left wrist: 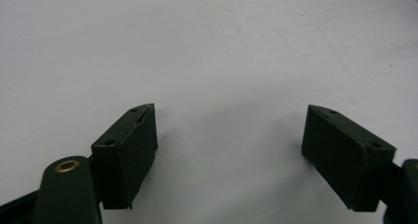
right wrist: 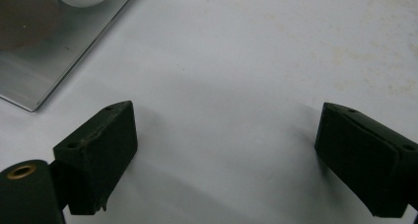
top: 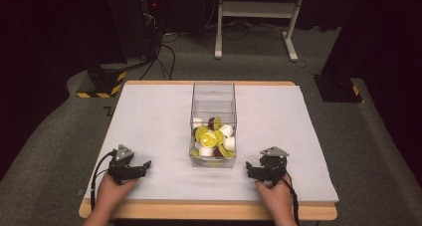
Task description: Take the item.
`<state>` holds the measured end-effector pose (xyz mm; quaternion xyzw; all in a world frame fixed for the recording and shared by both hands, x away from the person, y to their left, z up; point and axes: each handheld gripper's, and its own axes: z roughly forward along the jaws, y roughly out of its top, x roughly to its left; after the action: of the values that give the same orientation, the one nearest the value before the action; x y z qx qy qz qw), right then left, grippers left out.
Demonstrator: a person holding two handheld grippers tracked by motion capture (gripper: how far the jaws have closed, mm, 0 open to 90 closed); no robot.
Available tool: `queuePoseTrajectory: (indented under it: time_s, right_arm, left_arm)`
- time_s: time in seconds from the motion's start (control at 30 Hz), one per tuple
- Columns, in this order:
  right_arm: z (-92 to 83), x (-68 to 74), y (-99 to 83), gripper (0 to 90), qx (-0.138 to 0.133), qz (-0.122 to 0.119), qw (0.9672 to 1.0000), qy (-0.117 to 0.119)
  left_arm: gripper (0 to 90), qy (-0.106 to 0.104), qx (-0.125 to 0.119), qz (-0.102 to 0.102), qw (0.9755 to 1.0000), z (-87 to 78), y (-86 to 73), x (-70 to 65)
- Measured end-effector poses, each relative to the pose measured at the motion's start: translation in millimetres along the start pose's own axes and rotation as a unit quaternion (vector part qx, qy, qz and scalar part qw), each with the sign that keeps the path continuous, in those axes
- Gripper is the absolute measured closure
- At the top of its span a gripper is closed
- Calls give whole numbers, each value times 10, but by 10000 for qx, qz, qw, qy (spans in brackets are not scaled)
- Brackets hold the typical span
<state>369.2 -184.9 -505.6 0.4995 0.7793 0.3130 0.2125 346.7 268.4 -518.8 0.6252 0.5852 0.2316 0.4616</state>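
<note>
A clear plastic box [top: 213, 94] stands in the middle of the white table [top: 149, 116], with yellow, white and dark brown capsules [top: 211, 136] piled in its near half. My left gripper [top: 145, 165] rests on the table to the box's left, held by a hand, jaws pointing right. Its own view has the left gripper [left wrist: 229, 135] open over bare white surface, nothing between the pads. My right gripper [top: 247, 167] rests to the box's right, jaws pointing left toward it. That right gripper [right wrist: 224, 145] is open too, with the box's corner [right wrist: 44, 71] at the upper left.
Beyond the table's far edge lie grey floor, black cables [top: 164, 52], a white frame's legs [top: 254, 17] and yellow-black striped bases [top: 102, 84]. The table's wooden front edge [top: 209, 211] runs just before the hands.
</note>
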Motion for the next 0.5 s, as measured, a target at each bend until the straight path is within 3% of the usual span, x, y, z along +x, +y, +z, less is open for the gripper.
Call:
queuePoseTrajectory:
  time_s: [0.5]
  right_arm:
    - [0,-6,-2,89,-11,-10,10000,19]
  left_arm:
    - [214,0,12,-5,10000,0,2,1]
